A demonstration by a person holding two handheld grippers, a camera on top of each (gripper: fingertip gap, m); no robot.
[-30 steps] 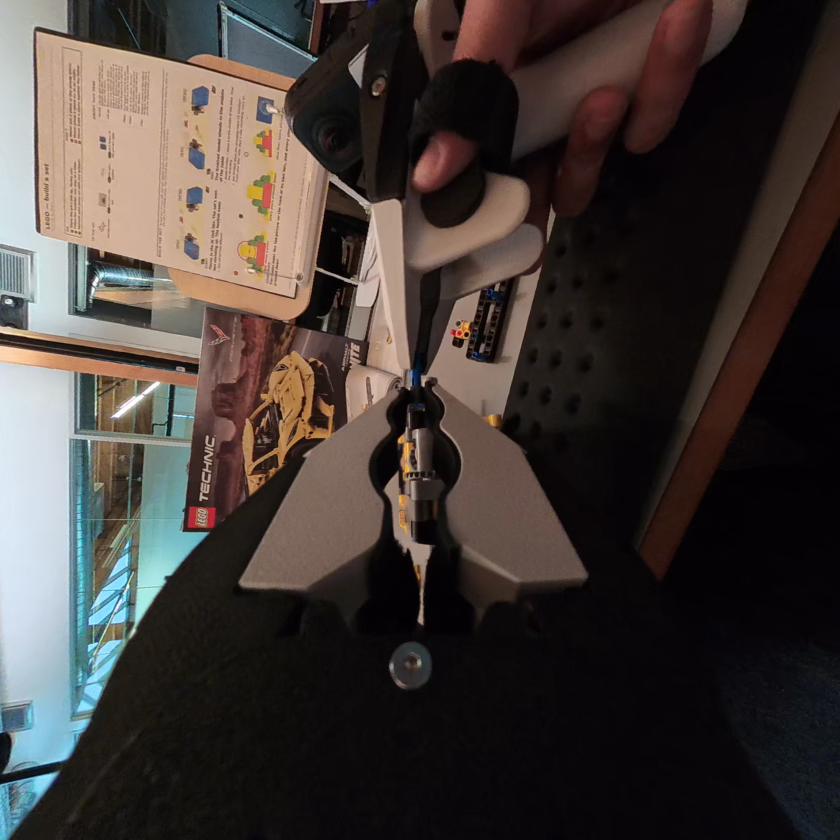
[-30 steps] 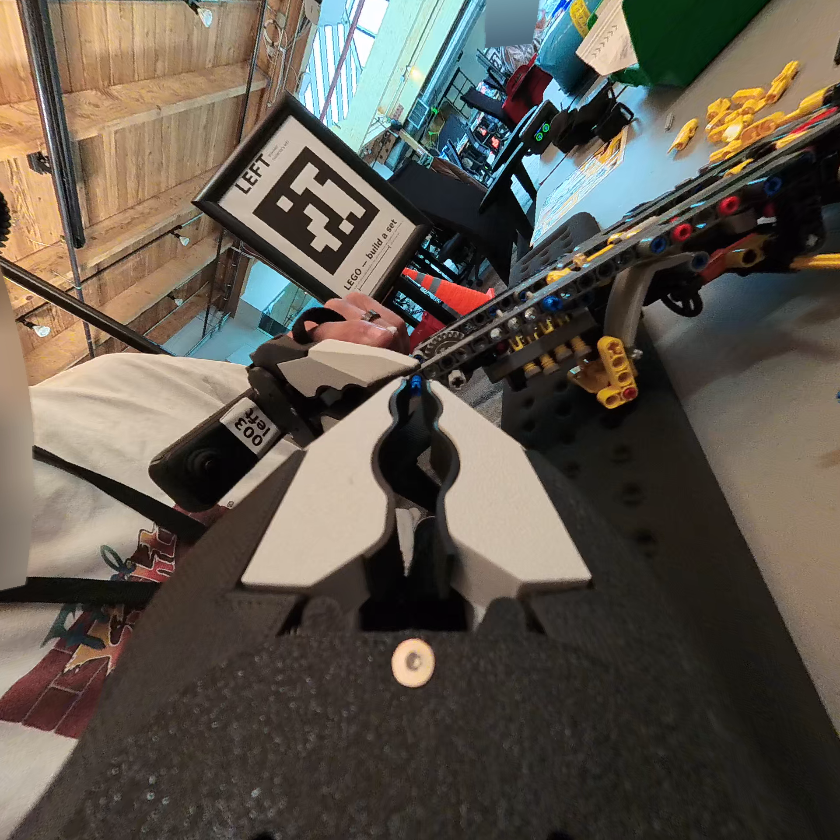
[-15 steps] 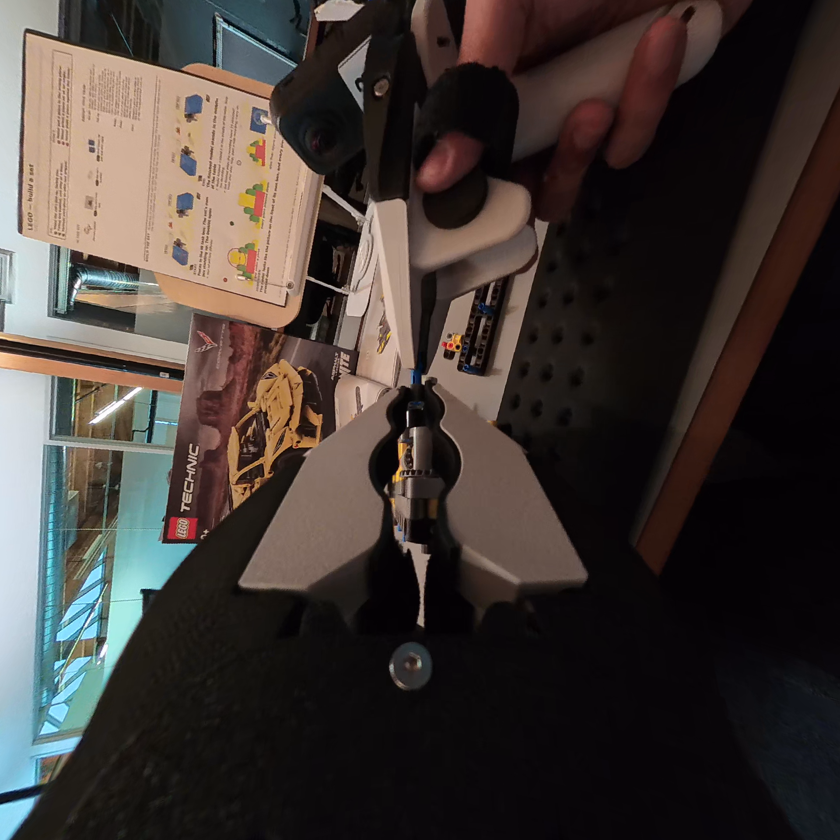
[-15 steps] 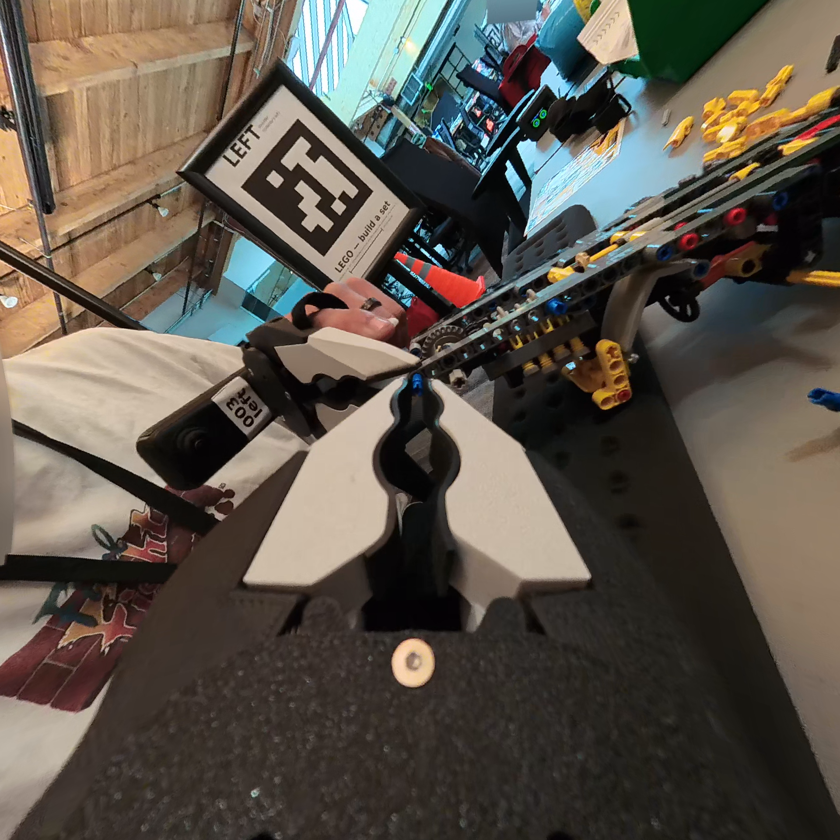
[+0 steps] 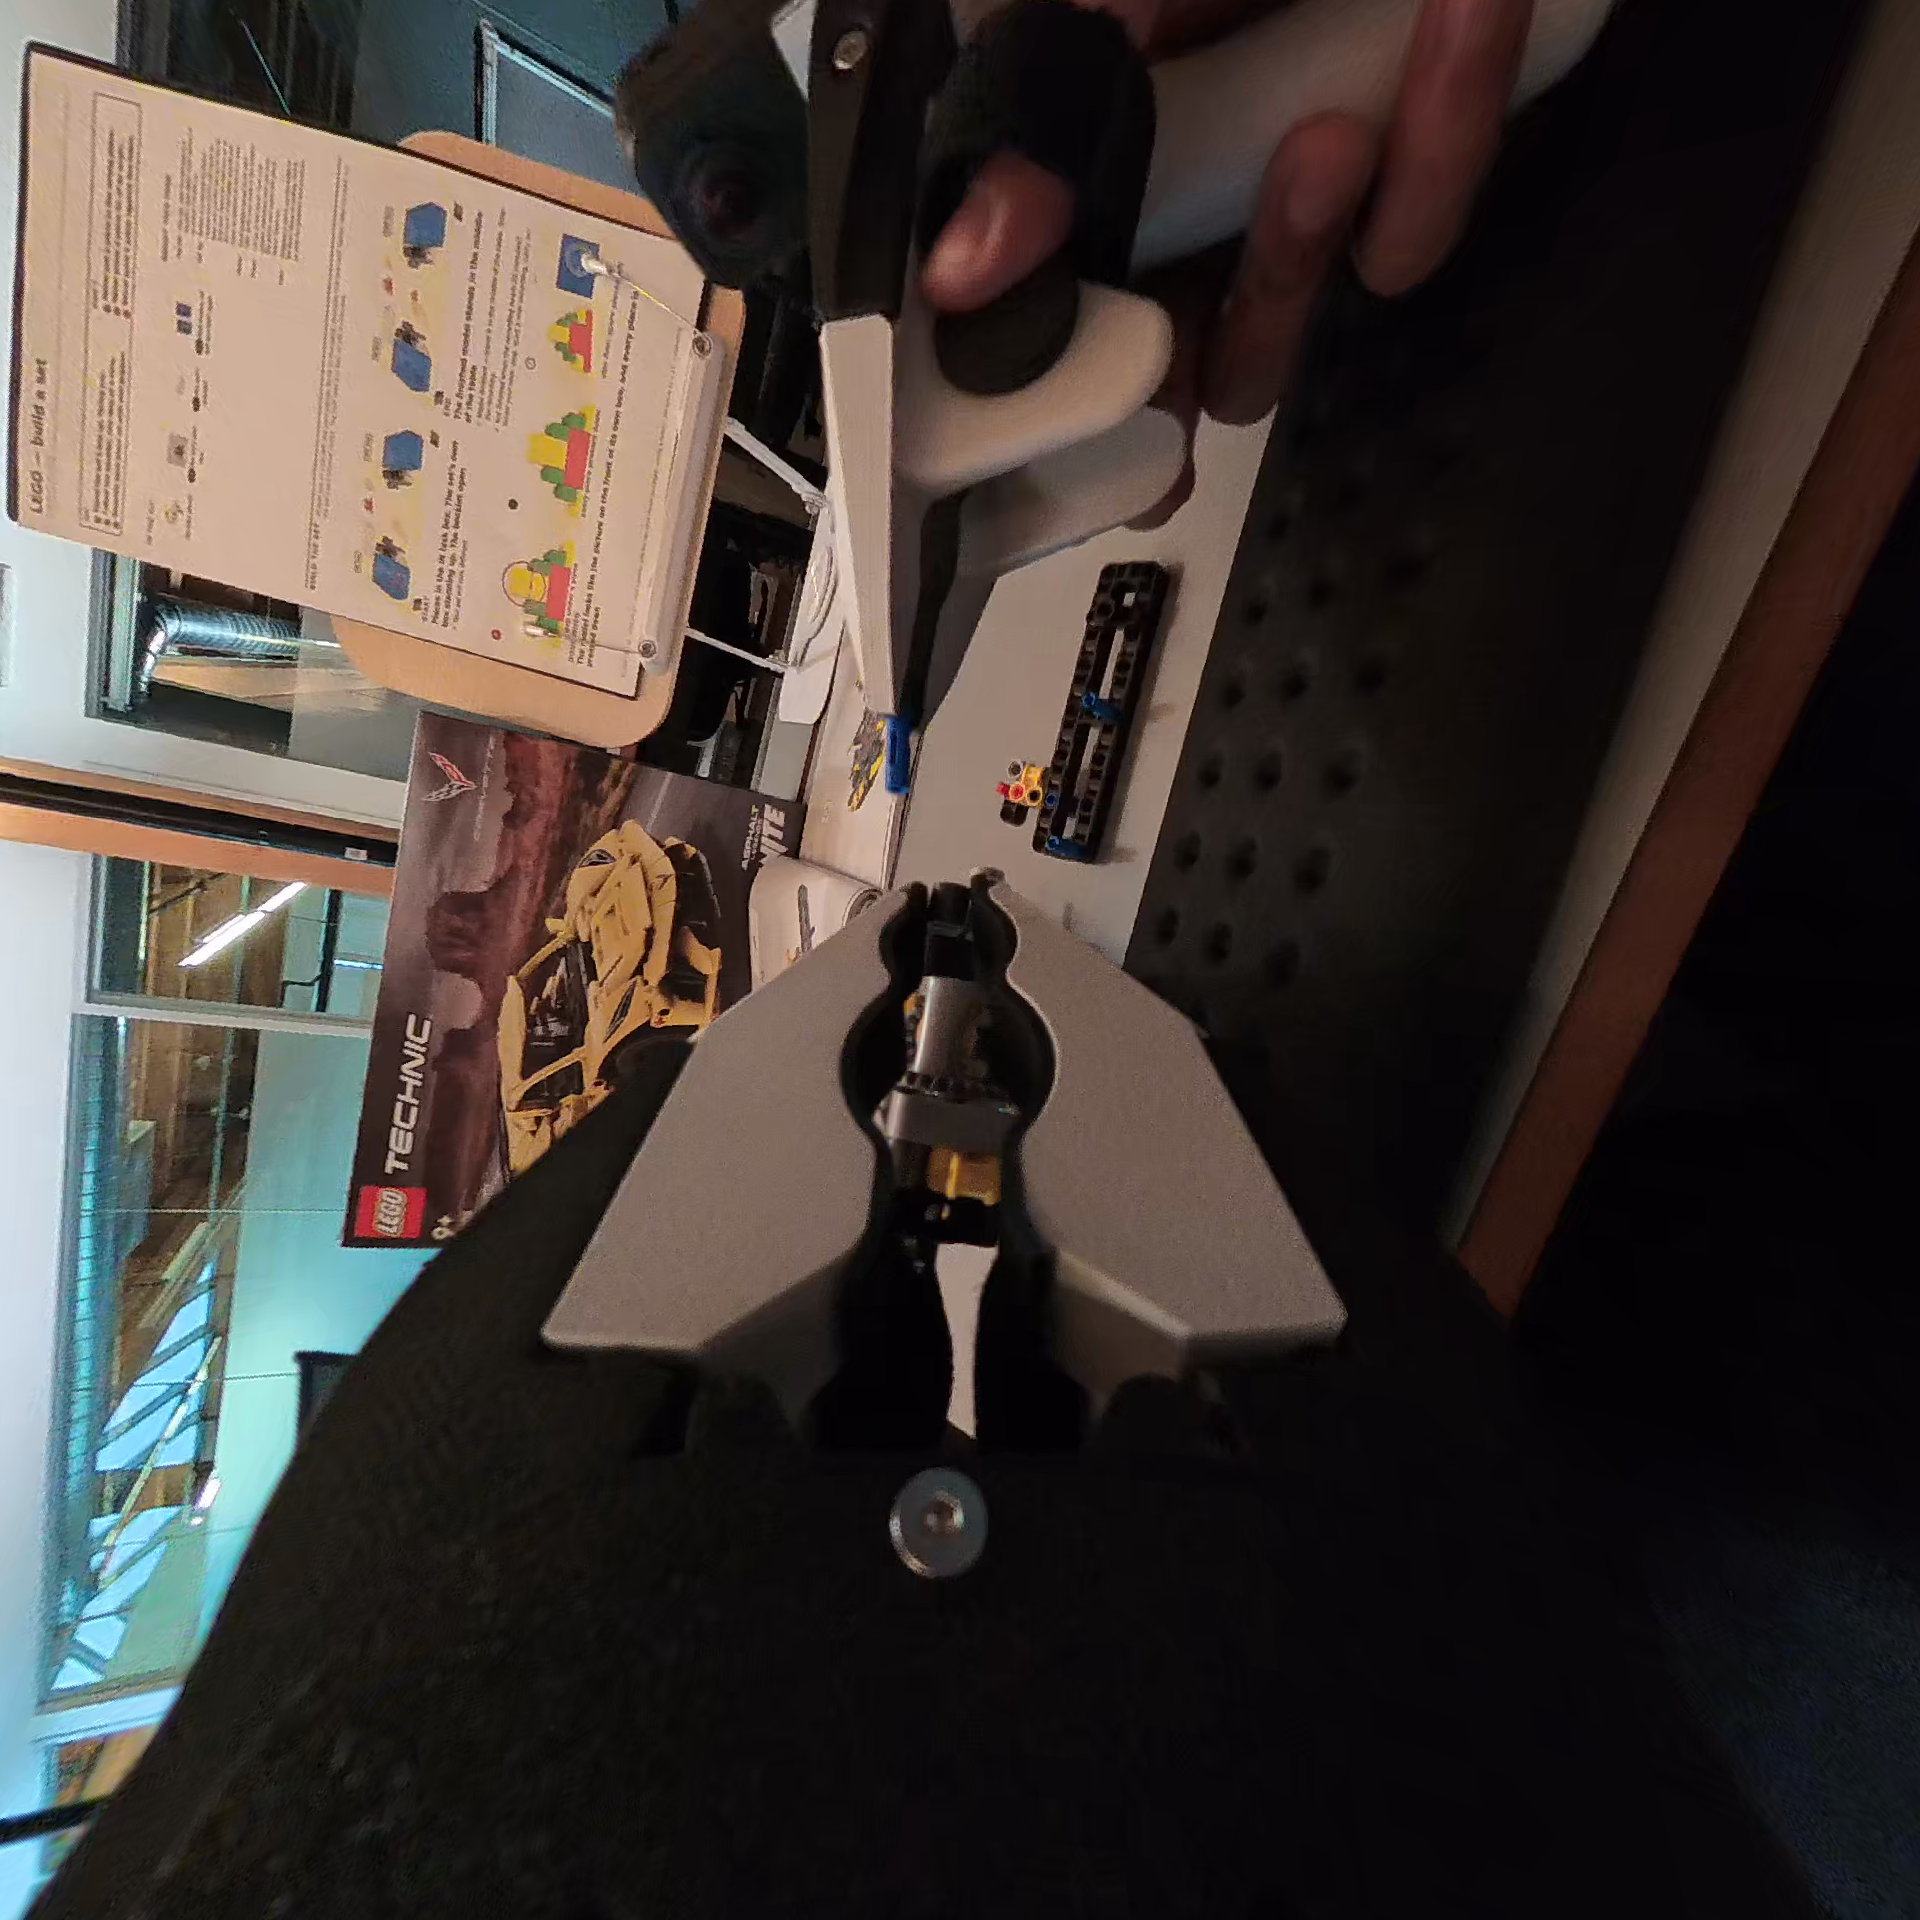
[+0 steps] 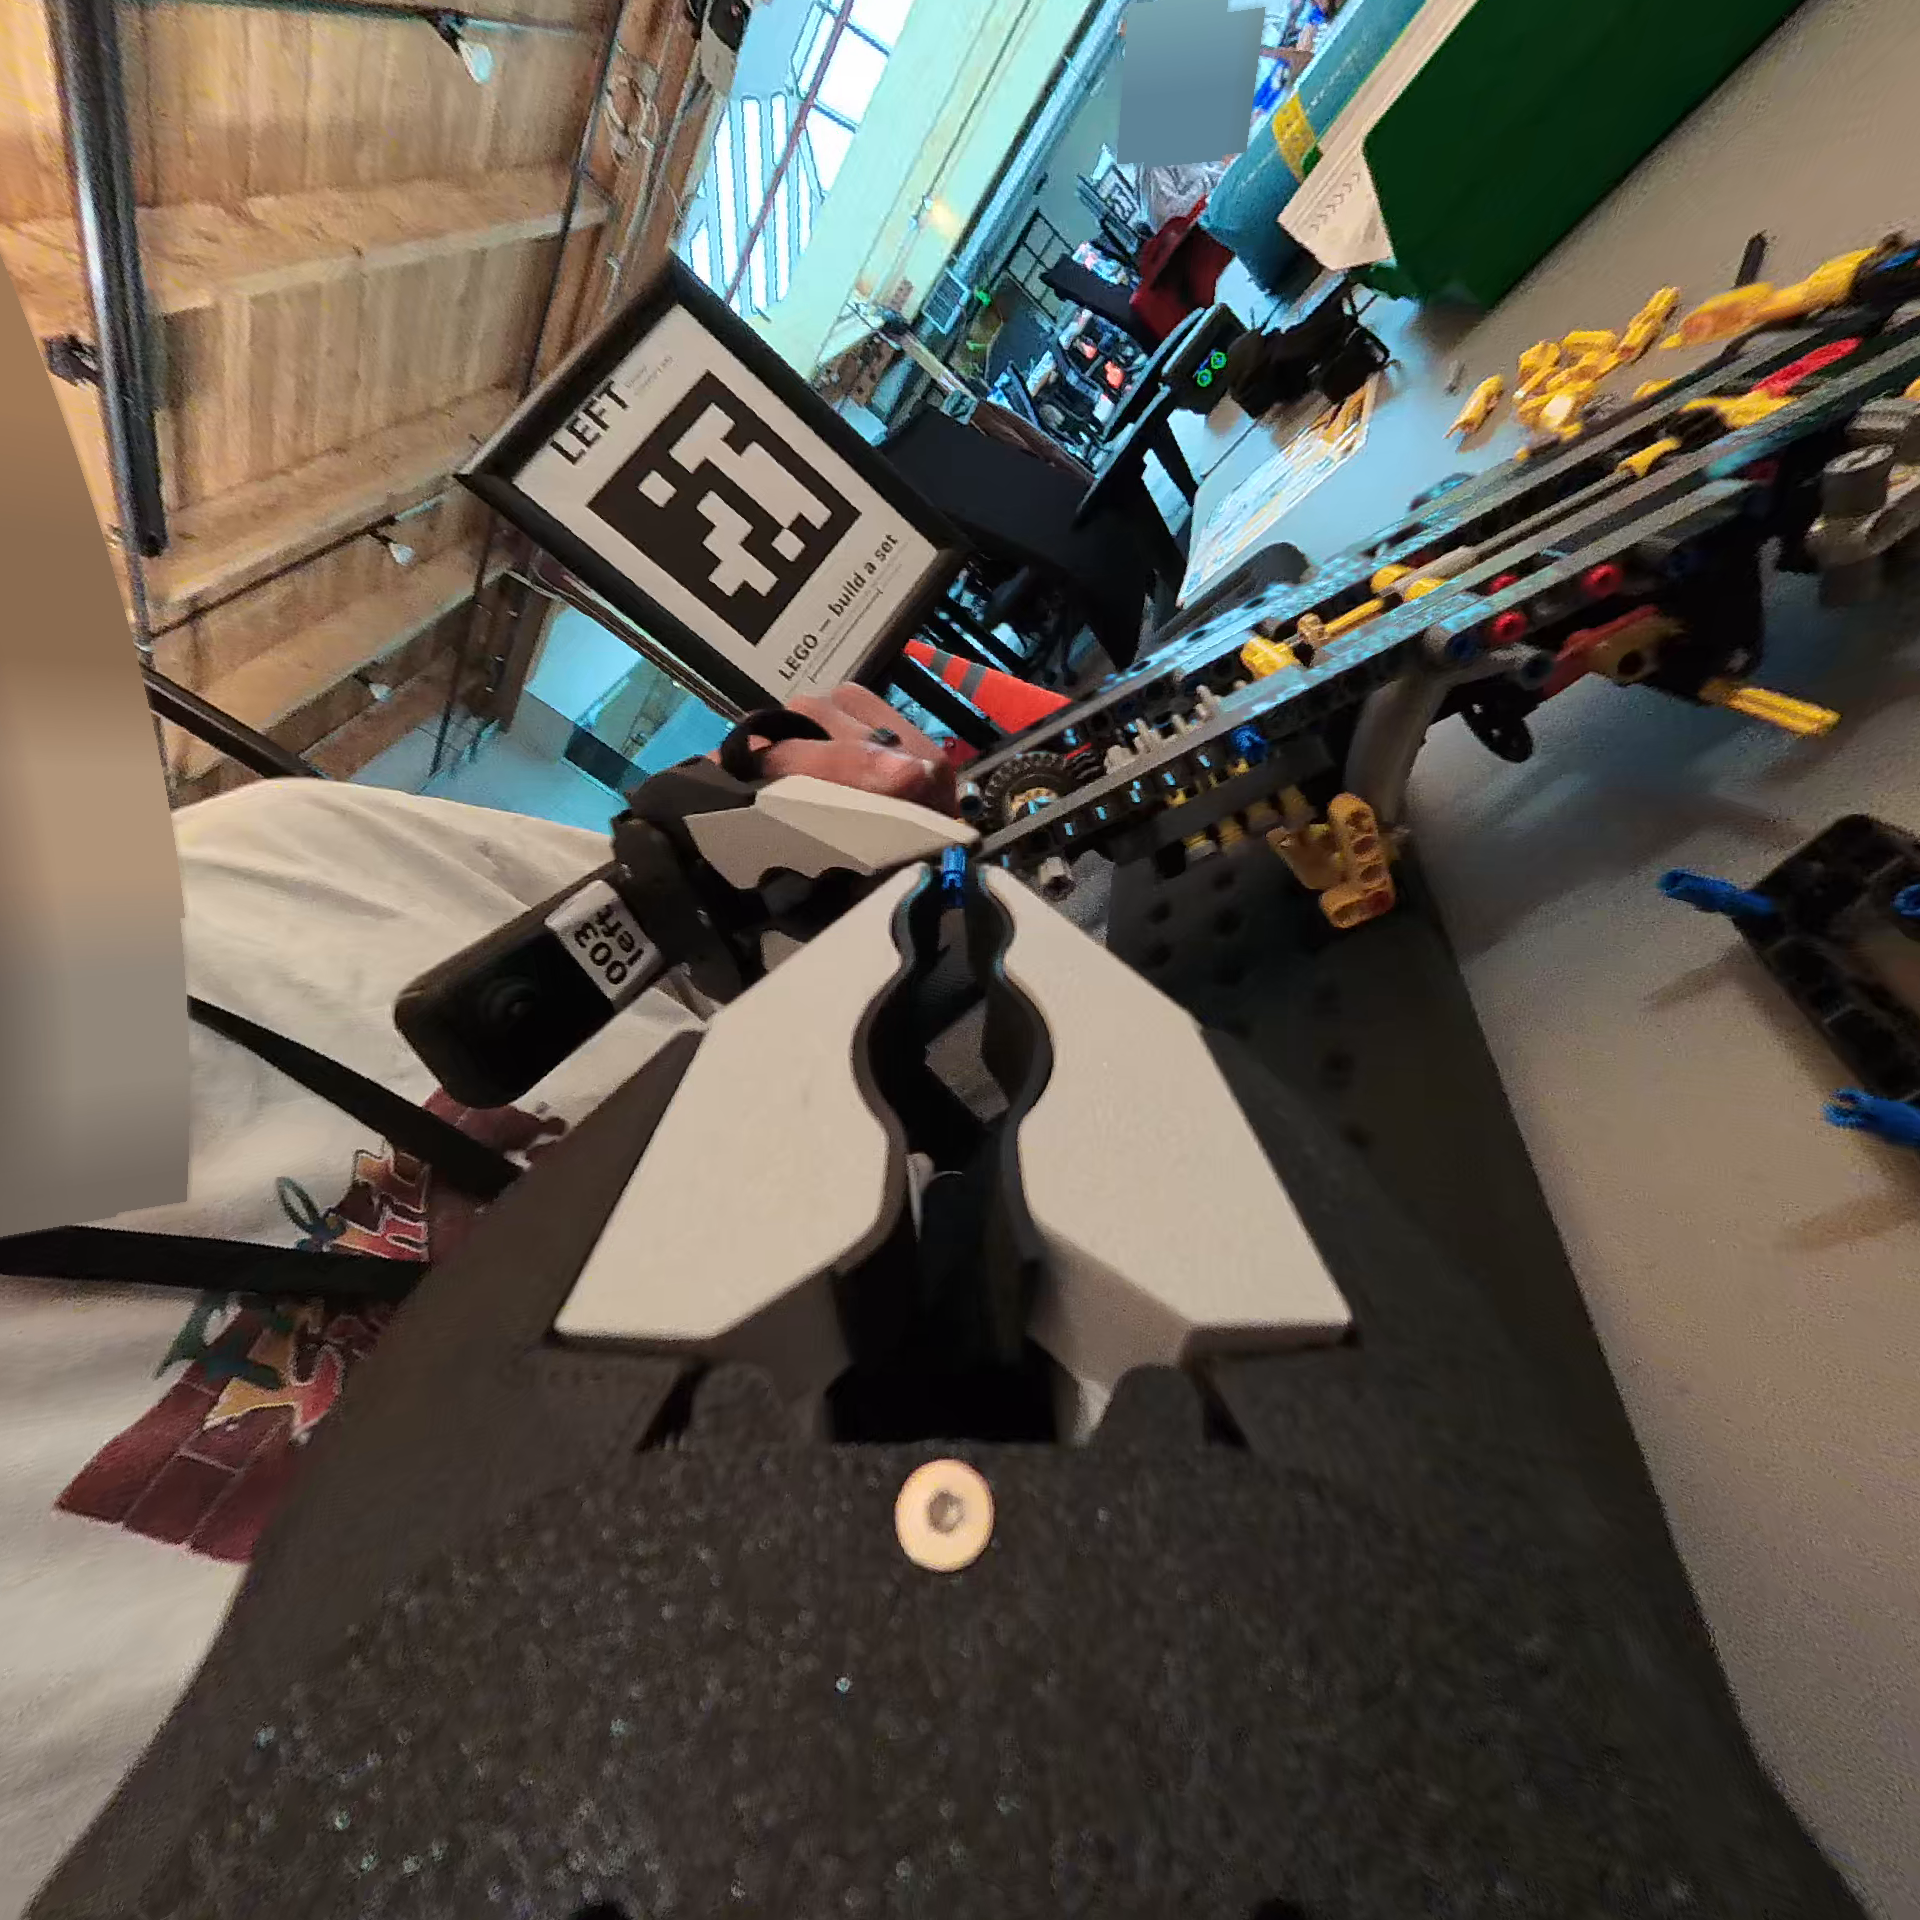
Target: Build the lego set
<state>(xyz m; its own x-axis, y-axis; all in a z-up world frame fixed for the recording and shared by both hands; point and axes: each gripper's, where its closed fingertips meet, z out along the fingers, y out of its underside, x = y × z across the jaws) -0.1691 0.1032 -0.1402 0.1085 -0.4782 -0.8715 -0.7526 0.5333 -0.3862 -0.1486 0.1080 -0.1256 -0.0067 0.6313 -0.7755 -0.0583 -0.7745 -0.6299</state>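
While left gripper (image 5: 948, 904) clamped long Technic chassis (image 6: 1382, 634) end, right gripper (image 6: 954, 873) pinched blue pin (image 6: 953, 864), tips just apart; black frame (image 5: 1103, 707) lay on table (image 5: 966, 790).

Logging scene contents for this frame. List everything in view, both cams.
lego chassis: 1, black with yellow, red and blue bits, end held by left hand-held gripper, rest over the table
small blue pin: 1, blue, pinched at right hand-held gripper's tips
black lego frame: 1, black with blue pins, on grey table
loose yellow pieces: several, yellow, far table
lego box: 1, dark with yellow car, upright behind table
instruction sheet: 1, white, on stand
marker sign: 1, black and white, framed
green box: 1, green, far table
black perforated mat: 1, black, table edge
left hand-held gripper: 1, grey, shut on chassis
right hand-held gripper: 1, grey, shut on pin
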